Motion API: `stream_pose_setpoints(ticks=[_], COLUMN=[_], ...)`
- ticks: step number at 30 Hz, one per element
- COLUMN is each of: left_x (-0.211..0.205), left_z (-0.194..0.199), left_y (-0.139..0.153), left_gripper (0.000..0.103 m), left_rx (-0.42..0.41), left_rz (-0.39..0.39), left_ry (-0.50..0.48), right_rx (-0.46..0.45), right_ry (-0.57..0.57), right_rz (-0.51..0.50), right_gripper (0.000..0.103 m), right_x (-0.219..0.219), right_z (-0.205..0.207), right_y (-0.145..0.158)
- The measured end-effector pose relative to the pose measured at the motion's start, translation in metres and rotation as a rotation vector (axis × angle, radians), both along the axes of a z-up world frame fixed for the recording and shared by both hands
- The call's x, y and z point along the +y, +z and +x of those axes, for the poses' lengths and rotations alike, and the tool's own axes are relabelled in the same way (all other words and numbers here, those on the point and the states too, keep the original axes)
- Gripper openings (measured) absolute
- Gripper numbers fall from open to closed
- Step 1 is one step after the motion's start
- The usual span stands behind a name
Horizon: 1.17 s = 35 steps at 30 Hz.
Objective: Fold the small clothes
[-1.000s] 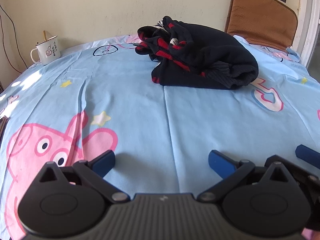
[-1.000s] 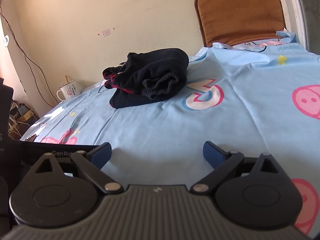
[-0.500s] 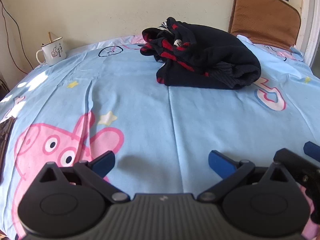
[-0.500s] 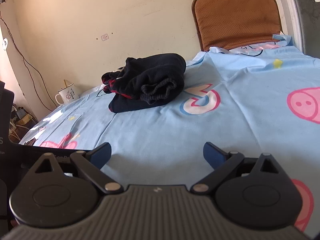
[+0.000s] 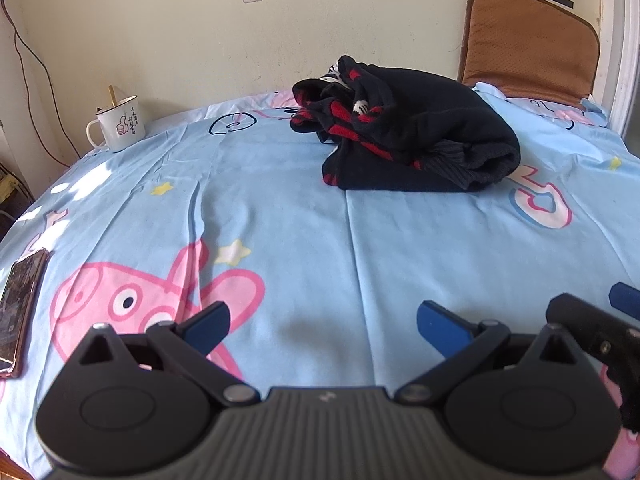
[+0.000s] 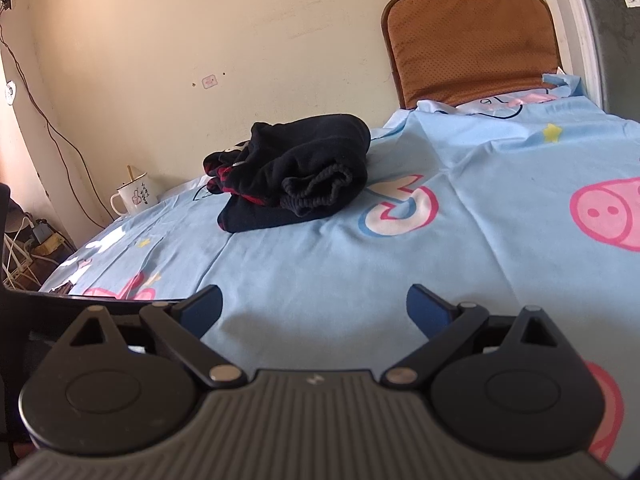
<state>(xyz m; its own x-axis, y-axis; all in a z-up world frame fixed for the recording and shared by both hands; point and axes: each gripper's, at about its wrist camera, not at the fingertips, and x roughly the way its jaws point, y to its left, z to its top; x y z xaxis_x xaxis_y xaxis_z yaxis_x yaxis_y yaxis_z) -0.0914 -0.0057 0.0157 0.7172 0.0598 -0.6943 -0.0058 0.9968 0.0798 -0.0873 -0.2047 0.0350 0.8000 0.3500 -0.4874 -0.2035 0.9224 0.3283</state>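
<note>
A folded black garment with red stripes (image 5: 416, 136) lies on the far part of the blue cartoon-print sheet (image 5: 304, 216); the right wrist view shows the same garment (image 6: 296, 184) with its ribbed cuff facing me. My left gripper (image 5: 322, 324) hovers open over the near part of the sheet, well short of the garment, with nothing between its blue fingertips. My right gripper (image 6: 314, 306) is open too, empty, and just as far back. Part of the right gripper shows at the right edge of the left wrist view.
A white enamel mug (image 5: 118, 124) with a stick in it stands at the far left edge near the wall. A phone (image 5: 20, 304) lies at the left edge of the sheet. A brown cushion (image 5: 528, 44) leans at the far right. Cables hang down the left wall.
Both grippers have drawn back and risen from the garment, which now looks smaller and farther away. The phone has come into the left wrist view. The jaws stay open.
</note>
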Motion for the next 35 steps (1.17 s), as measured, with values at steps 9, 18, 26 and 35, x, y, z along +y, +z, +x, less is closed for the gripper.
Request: stream_pose_setpoints(ticks=[9,18,26,35], left_x=[-0.0002,-0.0009,-0.0017,-0.0043], left_z=[-0.0007,-0.0003,0.0010,0.0037], left_y=[0.0003,-0.0006,-0.0010,0.0073], left_gripper=[0.103,0.103,0.103,0.103], left_rx=[0.008,0.021,0.025,-0.005], left_rz=[0.002,-0.002,-0.001,-0.003], left_ry=[-0.006,-0.013,-0.018,-0.066], right_rx=[0.001,0.005,0.011,-0.009], right_ry=[0.001,0.002,0.003,0.012], right_rz=[0.007,0.010,0.019,0.005], right_gripper=[0.100,0.100,0.100,0.100], right_x=[-0.0013,-0.0009,-0.0037,-0.0057], right_z=[0.0004,0.0006,0.0026,0.0047], right_y=[-0.0002,-0.0002,-0.0009,0.0042])
